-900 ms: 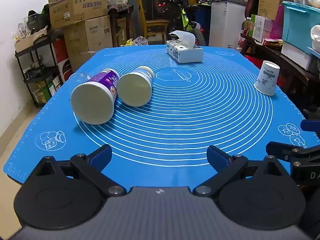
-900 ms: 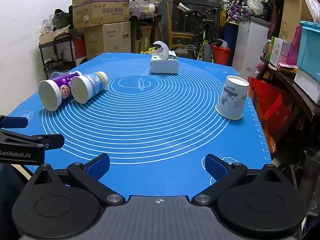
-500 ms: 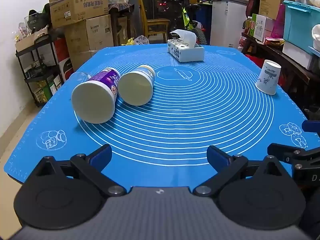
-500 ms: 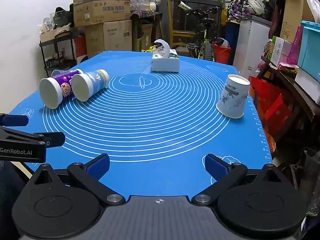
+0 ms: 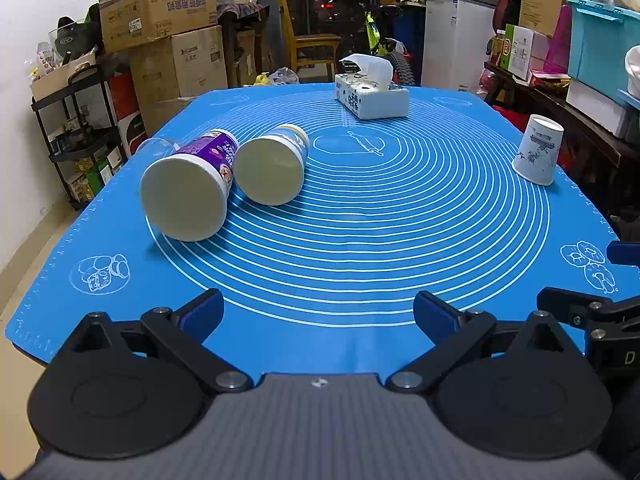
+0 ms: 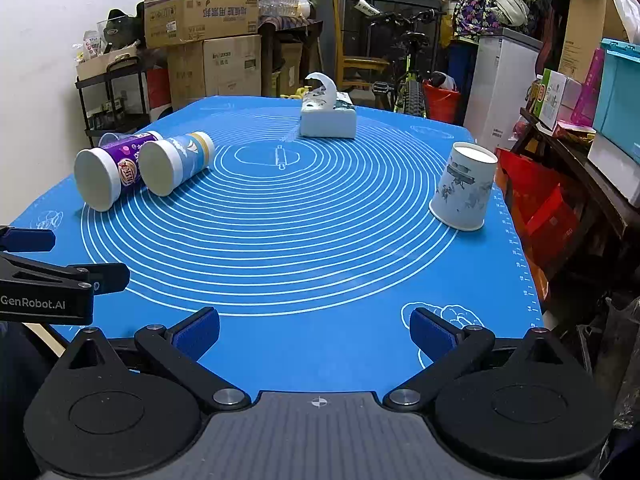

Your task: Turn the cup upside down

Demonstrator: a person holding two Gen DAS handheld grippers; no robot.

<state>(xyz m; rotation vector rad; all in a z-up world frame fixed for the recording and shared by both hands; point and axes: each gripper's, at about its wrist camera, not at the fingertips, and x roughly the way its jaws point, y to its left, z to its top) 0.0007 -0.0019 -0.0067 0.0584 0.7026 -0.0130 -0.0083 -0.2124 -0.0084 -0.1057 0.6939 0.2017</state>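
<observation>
A white paper cup with blue print (image 6: 462, 190) stands upside down, wide mouth on the blue mat (image 6: 320, 248), near the right edge; it also shows in the left wrist view (image 5: 538, 150). A purple cup (image 5: 188, 184) and a white-and-blue cup (image 5: 272, 168) lie on their sides at the left, bases toward me; both show in the right wrist view, purple (image 6: 114, 170) and white-and-blue (image 6: 176, 162). My left gripper (image 5: 318, 312) is open and empty over the near edge. My right gripper (image 6: 314, 330) is open and empty, well short of the paper cup.
A tissue box (image 5: 372, 94) sits at the far middle of the mat. A clear cup (image 5: 154, 146) lies behind the purple one. Boxes, shelves, a bicycle and a cabinet crowd the room beyond. The table drops off close to the paper cup's right.
Both grippers have drifted slightly back and up; the view shifts a little. No object has moved and both grippers stay open.
</observation>
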